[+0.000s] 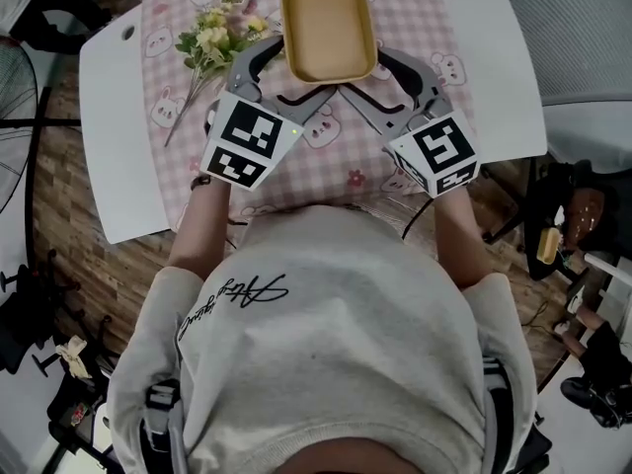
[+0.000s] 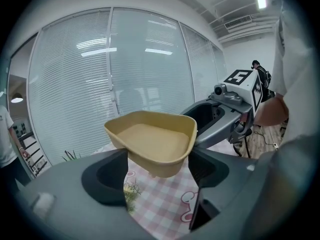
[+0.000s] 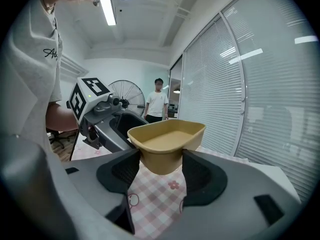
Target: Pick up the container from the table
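Note:
The container (image 1: 329, 28) is a tan, shallow, empty rectangular tub. It hangs above the pink checked cloth (image 1: 336, 156), carried by both grippers at its near end. My left gripper (image 1: 294, 73) is shut on its near left corner, and my right gripper (image 1: 377, 71) is shut on its near right corner. In the left gripper view the container (image 2: 152, 141) sits wedged between the dark pads (image 2: 111, 176) of the left gripper (image 2: 159, 171), with the cloth well below. In the right gripper view the container (image 3: 167, 139) is clamped likewise in the right gripper (image 3: 159, 169).
A bunch of pale flowers (image 1: 212, 38) lies on the cloth left of the container. The white table (image 1: 118, 136) ends close to my body. A glass wall with blinds (image 2: 125, 69) stands behind. A fan (image 3: 125, 96) and a standing person (image 3: 157, 104) are farther off.

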Action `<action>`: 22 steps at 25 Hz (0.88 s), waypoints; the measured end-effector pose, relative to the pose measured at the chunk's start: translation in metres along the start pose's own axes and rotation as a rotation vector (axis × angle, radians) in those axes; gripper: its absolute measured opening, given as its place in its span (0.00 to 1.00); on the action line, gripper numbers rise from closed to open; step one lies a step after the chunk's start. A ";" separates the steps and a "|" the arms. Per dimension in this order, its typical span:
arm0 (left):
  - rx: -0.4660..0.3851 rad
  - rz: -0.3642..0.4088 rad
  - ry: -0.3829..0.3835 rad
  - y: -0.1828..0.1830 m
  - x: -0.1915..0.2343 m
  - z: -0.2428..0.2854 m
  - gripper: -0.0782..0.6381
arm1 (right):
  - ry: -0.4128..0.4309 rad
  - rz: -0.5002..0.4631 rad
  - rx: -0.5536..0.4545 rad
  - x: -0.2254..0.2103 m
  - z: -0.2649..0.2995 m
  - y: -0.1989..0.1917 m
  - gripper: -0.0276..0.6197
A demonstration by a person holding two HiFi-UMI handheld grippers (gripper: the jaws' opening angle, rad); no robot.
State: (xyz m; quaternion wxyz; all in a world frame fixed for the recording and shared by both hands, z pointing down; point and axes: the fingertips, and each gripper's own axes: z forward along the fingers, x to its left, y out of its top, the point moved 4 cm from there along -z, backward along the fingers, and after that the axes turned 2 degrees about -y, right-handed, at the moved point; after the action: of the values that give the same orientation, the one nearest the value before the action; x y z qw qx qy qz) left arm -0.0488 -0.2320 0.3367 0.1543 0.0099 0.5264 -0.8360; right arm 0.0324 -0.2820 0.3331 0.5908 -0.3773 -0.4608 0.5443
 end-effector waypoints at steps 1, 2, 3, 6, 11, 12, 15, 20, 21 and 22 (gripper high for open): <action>-0.001 0.003 0.001 0.001 0.000 -0.001 0.63 | -0.002 -0.003 0.000 0.001 -0.001 0.002 0.45; -0.002 0.006 0.003 0.003 -0.001 -0.003 0.63 | -0.003 -0.006 -0.002 0.001 -0.002 0.003 0.45; -0.003 0.009 0.003 0.004 -0.001 -0.004 0.63 | -0.005 -0.007 -0.004 0.002 -0.003 0.005 0.45; -0.007 0.019 0.008 0.010 -0.001 -0.008 0.63 | -0.007 -0.004 -0.017 0.002 -0.006 0.010 0.45; -0.018 0.034 0.019 0.018 -0.002 -0.014 0.63 | -0.013 -0.006 -0.034 0.003 -0.011 0.018 0.45; -0.021 0.035 0.020 0.020 -0.003 -0.015 0.63 | -0.014 -0.008 -0.037 0.003 -0.013 0.020 0.45; -0.027 0.035 0.023 0.025 -0.005 -0.018 0.63 | -0.017 -0.014 -0.043 0.004 -0.017 0.024 0.45; -0.039 0.041 0.029 0.031 -0.007 -0.025 0.63 | -0.015 -0.021 -0.055 0.006 -0.023 0.031 0.45; -0.042 0.042 0.030 0.033 -0.008 -0.027 0.63 | -0.014 -0.021 -0.060 0.006 -0.025 0.033 0.45; -0.046 0.043 0.032 0.035 -0.009 -0.029 0.63 | -0.013 -0.021 -0.065 0.007 -0.026 0.035 0.45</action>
State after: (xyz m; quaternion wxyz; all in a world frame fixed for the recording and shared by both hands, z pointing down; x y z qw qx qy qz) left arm -0.0354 -0.2186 0.2949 0.1638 0.0310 0.5478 -0.8199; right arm 0.0469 -0.2695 0.2934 0.5810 -0.3880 -0.4859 0.5252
